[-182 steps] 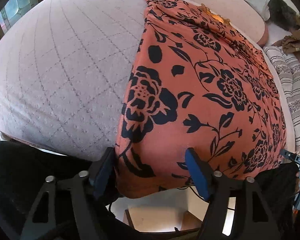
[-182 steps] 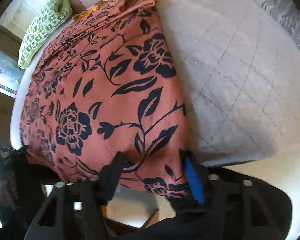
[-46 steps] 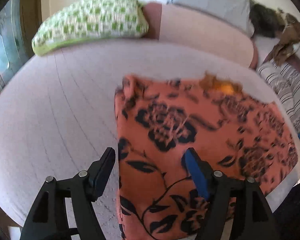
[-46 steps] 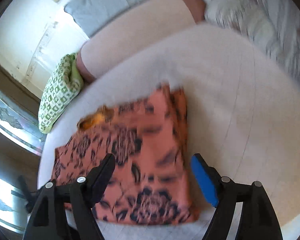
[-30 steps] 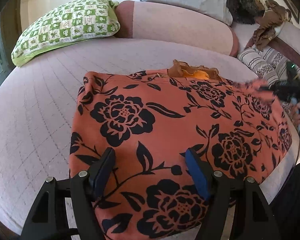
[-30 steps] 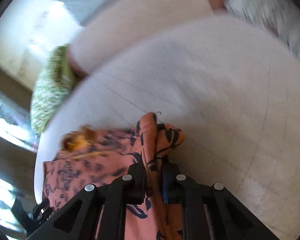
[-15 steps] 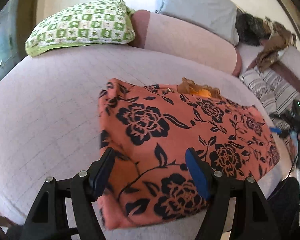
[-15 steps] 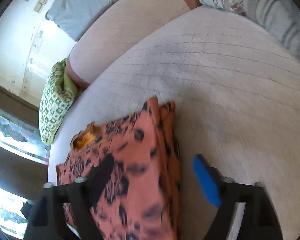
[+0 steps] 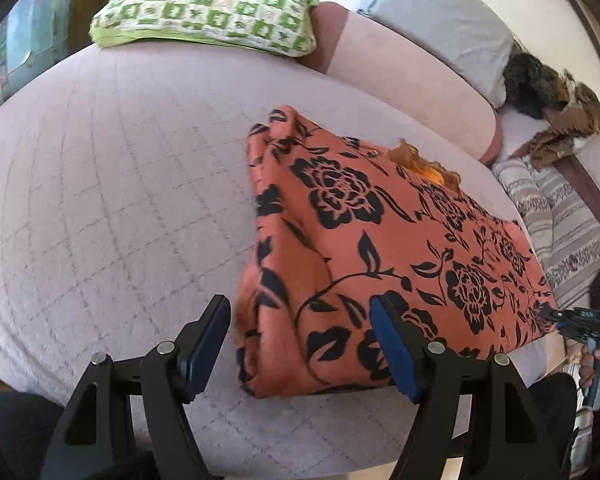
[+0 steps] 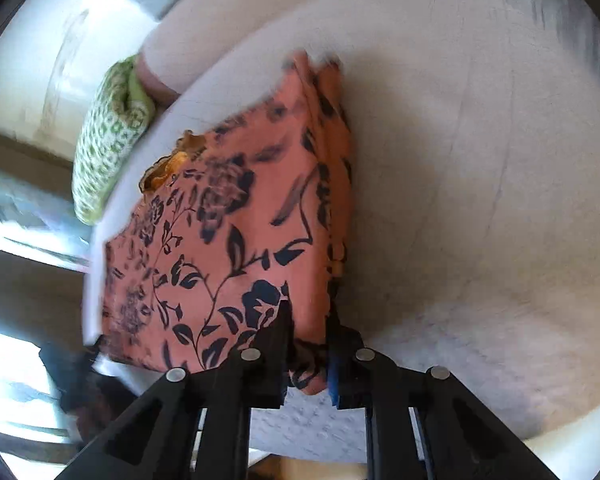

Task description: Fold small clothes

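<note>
The orange floral garment lies folded on the quilted lilac cushion, its thick folded edge facing the left wrist camera. The left gripper hangs just above that near edge with its jaws spread wide, one blue pad on either side of the corner and nothing between them. Over on the other side, the right gripper has its jaws drawn close together, pinching the near corner of the garment, a bunch of orange cloth caught between the pads. That view is blurred. At the far end of the seat a green checked pillow leans on the backrest, with a grey pillow beside it and a striped cushion to the right.
</note>
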